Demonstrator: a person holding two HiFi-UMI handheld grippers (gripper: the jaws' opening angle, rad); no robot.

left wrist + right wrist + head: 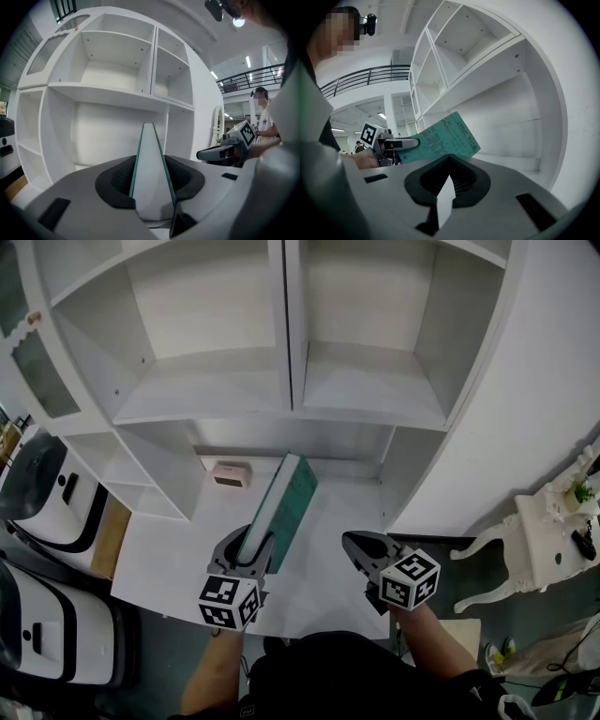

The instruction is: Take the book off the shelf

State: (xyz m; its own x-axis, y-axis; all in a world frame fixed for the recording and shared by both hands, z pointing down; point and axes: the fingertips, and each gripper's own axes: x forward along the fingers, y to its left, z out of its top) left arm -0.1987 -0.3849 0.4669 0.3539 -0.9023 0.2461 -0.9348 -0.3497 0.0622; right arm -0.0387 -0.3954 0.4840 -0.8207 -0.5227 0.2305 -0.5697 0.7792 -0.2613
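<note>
A teal book (pixel 286 507) with white page edges sticks out forward from my left gripper (pixel 253 545), which is shut on its near end. The book hangs tilted over the white desk surface (pixel 328 577), in front of the shelf unit's low opening. In the left gripper view the book's page edge (pixel 150 173) fills the gap between the dark pads (pixel 119 180). My right gripper (pixel 349 540) is to the right of the book, apart from it, its jaws together with nothing in them. The right gripper view shows the book's cover (pixel 440 138) and the left gripper (pixel 396 143).
The white shelf unit (pixel 291 381) has bare compartments above. A small pinkish box (pixel 230 474) sits at the back of the desk surface. White machines (pixel 47 493) stand at the left and a white ornate table (pixel 553 512) at the right. A person (pixel 260 112) stands far off.
</note>
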